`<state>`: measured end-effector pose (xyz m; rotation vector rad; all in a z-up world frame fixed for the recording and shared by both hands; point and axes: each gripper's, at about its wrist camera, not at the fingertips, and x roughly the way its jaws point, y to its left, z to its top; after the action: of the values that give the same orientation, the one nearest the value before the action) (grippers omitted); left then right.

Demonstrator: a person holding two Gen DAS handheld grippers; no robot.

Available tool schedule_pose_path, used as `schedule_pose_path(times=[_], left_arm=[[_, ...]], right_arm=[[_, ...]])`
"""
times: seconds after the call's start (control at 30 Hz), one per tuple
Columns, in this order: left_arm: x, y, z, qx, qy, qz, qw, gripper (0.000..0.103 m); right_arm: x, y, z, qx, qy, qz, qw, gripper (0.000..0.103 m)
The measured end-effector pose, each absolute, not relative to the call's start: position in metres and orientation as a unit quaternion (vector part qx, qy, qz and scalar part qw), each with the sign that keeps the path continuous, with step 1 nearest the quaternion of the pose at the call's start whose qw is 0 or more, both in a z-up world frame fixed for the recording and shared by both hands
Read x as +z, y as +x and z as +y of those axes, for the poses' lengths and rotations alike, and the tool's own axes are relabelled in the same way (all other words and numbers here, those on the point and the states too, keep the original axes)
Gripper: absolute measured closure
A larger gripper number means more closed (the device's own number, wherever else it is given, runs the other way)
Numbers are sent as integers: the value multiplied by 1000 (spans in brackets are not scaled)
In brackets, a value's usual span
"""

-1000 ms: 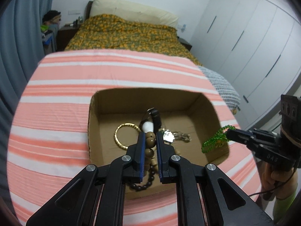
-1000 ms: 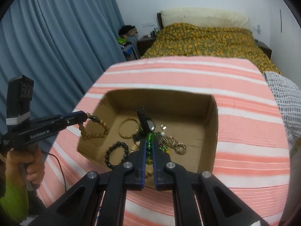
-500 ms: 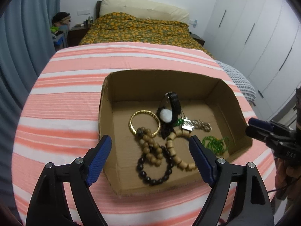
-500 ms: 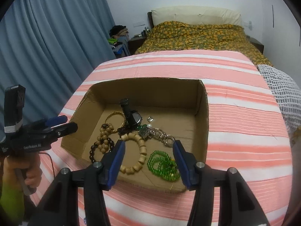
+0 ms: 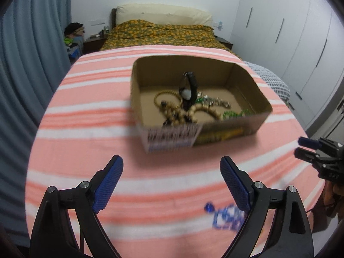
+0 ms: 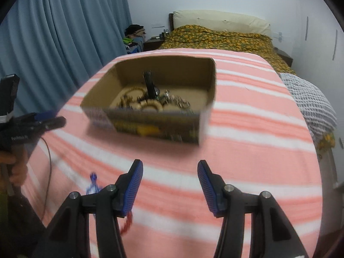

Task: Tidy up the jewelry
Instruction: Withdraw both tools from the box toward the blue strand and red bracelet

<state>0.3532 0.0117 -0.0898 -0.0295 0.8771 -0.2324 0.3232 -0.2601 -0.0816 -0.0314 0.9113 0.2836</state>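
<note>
Pulling back from the box point(image 5: 200, 116), both grippers now hang over the striped cloth point(image 5: 86, 118) on the near side of it, where a second ago each was down inside with something pinched: the left gripper point(image 5: 172, 182) on a wooden bead string, the right gripper point(image 6: 169, 182) on the green beads point(image 5: 236, 114). Half a second ago the jaws had already sprung apart and both pieces lay on the cardboard floor. Now both grippers are wide and carry nothing.

The box sits in the middle of the cloth, well apart from either set of fingers. Inside it lie the gold bangle point(image 5: 167, 96), the wooden beads point(image 5: 202, 109), a dark bead loop beside them, a silvery chain point(image 5: 217, 102) and the green beads toward the right wall, with a black watch point(image 5: 190, 86) standing upright among them (the pile is motion-blurred, so finer detail is hard to tell).

Two pieces remain outside the box, by my reading: a blue beaded item point(image 5: 230, 217) on the cloth just beside the left gripper's right finger, and a red strand point(image 6: 126, 223) showing beneath the right gripper's left finger. The blue one also appears in the right view at point(image 6: 92, 185).

So the last drop looks finished, and the retreat suggests a turn toward these leftovers. The task seems nearly done, with two light, slippery strands left to pinch off soft fabric.
</note>
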Motion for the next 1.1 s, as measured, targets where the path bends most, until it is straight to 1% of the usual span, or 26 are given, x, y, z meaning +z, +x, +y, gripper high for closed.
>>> schedule_pose_path(times=[0.23, 0.47, 0.67, 0.83, 1.1], left_arm=[[-120, 287, 22, -102, -34, 444, 890, 8], [-144, 255, 14, -105, -48, 456, 882, 8], [-155, 245, 4, -99, -39, 455, 884, 8], [-158, 238, 1, -91, -19, 450, 888, 8], [-164, 238, 8, -79, -35, 455, 886, 7]], right_arm=[[-103, 246, -268, 92, -28, 414, 905, 49], [-124, 191, -249, 107, -21, 385, 916, 49], [-130, 179, -230, 119, -15, 356, 927, 49], [-136, 171, -212, 161, -16, 352, 922, 49], [-149, 196, -167, 246, -86, 360, 896, 49]])
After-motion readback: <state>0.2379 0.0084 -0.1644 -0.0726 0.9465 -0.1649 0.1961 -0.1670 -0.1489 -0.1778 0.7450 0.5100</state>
